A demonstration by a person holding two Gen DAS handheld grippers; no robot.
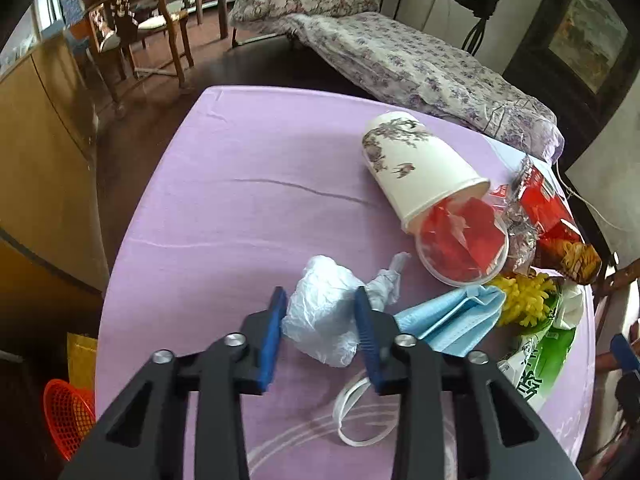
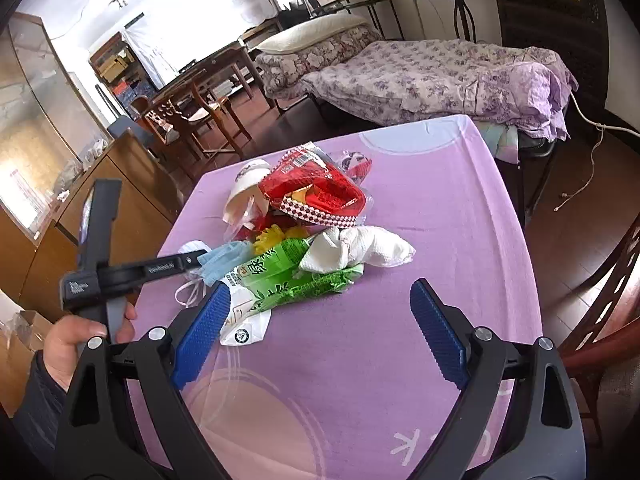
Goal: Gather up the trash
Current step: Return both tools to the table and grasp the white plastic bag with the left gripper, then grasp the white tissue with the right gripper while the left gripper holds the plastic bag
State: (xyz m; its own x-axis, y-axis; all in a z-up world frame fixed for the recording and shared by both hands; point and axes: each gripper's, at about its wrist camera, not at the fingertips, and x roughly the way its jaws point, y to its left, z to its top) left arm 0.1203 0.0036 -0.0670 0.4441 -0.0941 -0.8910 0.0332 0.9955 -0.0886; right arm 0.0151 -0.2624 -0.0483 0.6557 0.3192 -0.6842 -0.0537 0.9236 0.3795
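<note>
Red scraps in tipped paper cup (image 1: 416,168); left tool (image 1: 320,320) pinching crumpled white bag (image 1: 320,312), right tool (image 2: 320,332) agape, empty.

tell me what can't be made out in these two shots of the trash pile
- Red basket, left wrist view: cut off by the fisheye edge and the left gripper, contents unseen.
- Paper cup, right wrist view: mostly hidden behind the red snack bag.
- White plastic bag: its sides sit behind the blue pads, so how firmly it is pinched is unclear.
- Green wrapper: print too warped to read.
</note>
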